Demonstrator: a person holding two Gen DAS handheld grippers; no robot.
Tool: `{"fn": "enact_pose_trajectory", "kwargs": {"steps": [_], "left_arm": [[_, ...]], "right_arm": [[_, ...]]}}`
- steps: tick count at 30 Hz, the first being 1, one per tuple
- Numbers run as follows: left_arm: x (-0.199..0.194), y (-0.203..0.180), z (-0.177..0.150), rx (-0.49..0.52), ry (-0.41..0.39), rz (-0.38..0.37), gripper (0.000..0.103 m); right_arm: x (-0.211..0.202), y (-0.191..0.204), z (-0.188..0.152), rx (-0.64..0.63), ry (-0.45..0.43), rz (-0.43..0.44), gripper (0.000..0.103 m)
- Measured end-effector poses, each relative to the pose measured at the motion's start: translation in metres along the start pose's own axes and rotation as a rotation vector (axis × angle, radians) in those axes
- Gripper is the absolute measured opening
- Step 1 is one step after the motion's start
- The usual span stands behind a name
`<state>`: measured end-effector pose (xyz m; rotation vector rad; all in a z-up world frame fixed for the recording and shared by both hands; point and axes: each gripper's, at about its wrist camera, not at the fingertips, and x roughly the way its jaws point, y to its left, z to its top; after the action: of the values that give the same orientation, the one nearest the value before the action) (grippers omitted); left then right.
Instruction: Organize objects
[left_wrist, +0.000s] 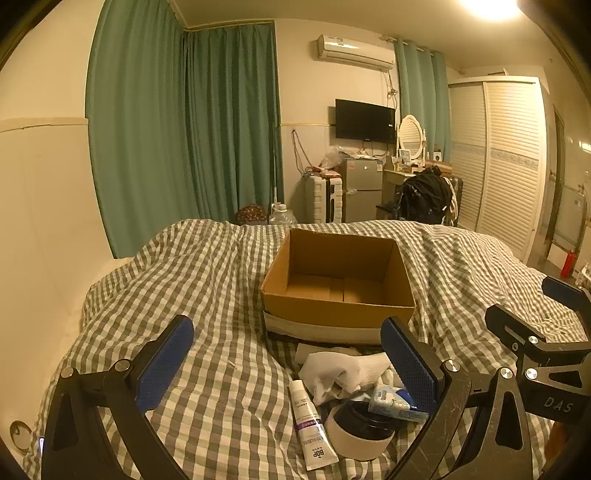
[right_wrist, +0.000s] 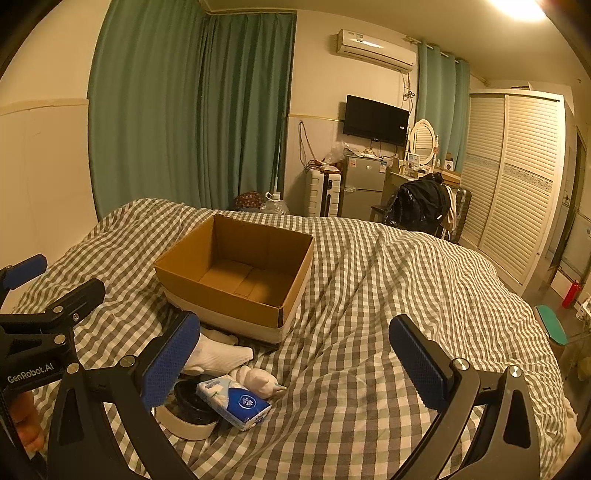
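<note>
Both grippers released, jaws wide, nothing held: left gripper (left_wrist: 286, 360), right gripper (right_wrist: 295, 356). I've got the pile just under them on the checked blanket (left_wrist: 207, 280): tube (left_wrist: 309, 430), socks (left_wrist: 343, 371), tissue pack (right_wrist: 233, 401), round tin (left_wrist: 360, 430). Empty box (left_wrist: 338, 273) sits just beyond, mouth up. Tube's long axis runs toward the box, crimped end nearest me, other end pointing away. Risks, my read: tissue pack lies on the tin, so lifting either shifts the other; soft bedding gives under a pinch; the two grippers are close and could clash.
</note>
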<state>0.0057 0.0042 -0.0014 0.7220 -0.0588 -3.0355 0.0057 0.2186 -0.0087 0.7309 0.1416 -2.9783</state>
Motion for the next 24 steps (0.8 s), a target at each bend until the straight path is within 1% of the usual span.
{"fn": "enact_pose_trajectory", "kwargs": {"steps": [9,24], "left_arm": [[-0.0005,0.0007,0.0011,-0.002,0.003,0.030,0.103],[-0.0046,0.0006,0.0038,-0.006,-0.011,0.029,0.103]], "right_arm": [[-0.0032,0.0021,0.0017,-0.004,-0.005,0.009,0.103],[-0.0092,0.0033,0.0069,-0.008,-0.018,0.024,0.103]]}}
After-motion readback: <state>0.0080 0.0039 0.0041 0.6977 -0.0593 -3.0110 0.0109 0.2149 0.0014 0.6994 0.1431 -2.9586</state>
